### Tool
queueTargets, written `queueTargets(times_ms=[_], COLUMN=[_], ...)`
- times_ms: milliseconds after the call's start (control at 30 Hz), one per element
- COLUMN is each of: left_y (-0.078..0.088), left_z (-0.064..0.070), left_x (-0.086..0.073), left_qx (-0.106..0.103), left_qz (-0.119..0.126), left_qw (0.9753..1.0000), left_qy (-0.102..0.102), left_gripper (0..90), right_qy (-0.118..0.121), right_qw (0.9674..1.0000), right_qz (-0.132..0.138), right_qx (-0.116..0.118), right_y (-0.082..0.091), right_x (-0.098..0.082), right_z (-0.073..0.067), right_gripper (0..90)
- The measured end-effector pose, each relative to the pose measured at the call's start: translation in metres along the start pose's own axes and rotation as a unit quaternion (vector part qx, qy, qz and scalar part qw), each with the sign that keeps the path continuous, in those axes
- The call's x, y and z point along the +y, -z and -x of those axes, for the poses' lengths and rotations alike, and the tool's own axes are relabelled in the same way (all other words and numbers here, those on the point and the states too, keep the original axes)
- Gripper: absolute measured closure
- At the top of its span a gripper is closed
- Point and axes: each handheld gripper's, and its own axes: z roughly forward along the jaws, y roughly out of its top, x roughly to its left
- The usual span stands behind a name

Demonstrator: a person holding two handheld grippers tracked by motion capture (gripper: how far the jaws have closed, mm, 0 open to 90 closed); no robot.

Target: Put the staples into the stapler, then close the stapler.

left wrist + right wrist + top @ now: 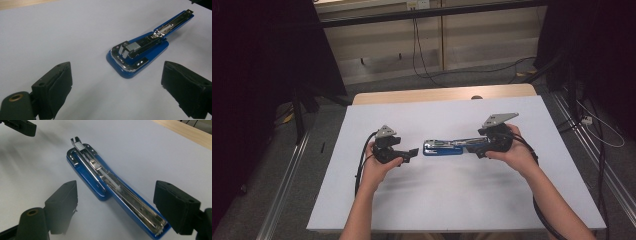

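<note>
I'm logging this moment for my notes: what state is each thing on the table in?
Blue stapler: lies flat on the white table, swung fully open, its top arm folded back, metal staple channel exposed.
Left claw: open, nothing between its jaws, short of the stapler's base end.
Right claw: open, jaws either side of the folded-back arm, not pressing on it.

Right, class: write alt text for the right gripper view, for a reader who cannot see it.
A blue stapler lies flipped open on a white table, its metal staple channel exposed and running between the two open black jaws of the right hand-held gripper. The jaws stand apart from it on either side.
</note>
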Motion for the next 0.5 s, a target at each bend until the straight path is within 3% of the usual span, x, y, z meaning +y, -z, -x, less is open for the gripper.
queueTargets(times_ms=[267,333,500], left_y=[-0.002,-0.002,-0.004], left_z=[0.001,0.002,0.004], left_x=[-0.001,-0.001,-0.001], left_qx=[0.000,0.002,0.003], left_qz=[-0.006,-0.007,-0.007], left_qw=[1.0000,1.0000,1.0000], left_qy=[0.000,-0.003,-0.005], left_gripper=[10.2,10.2,11.6], right_qy=[-0.011,-0.003,-0.009], right_qw=[0.9996,0.9997,0.9994], right_qz=[0.016,0.005,0.013], right_qx=[-0.021,-0.023,-0.032], right_y=[0.013,0.013,0.019], right_x=[-0.025,-0.026,-0.032], right_z=[-0.004,-0.003,-0.004], right_gripper=[18.4,18.3,17.8])
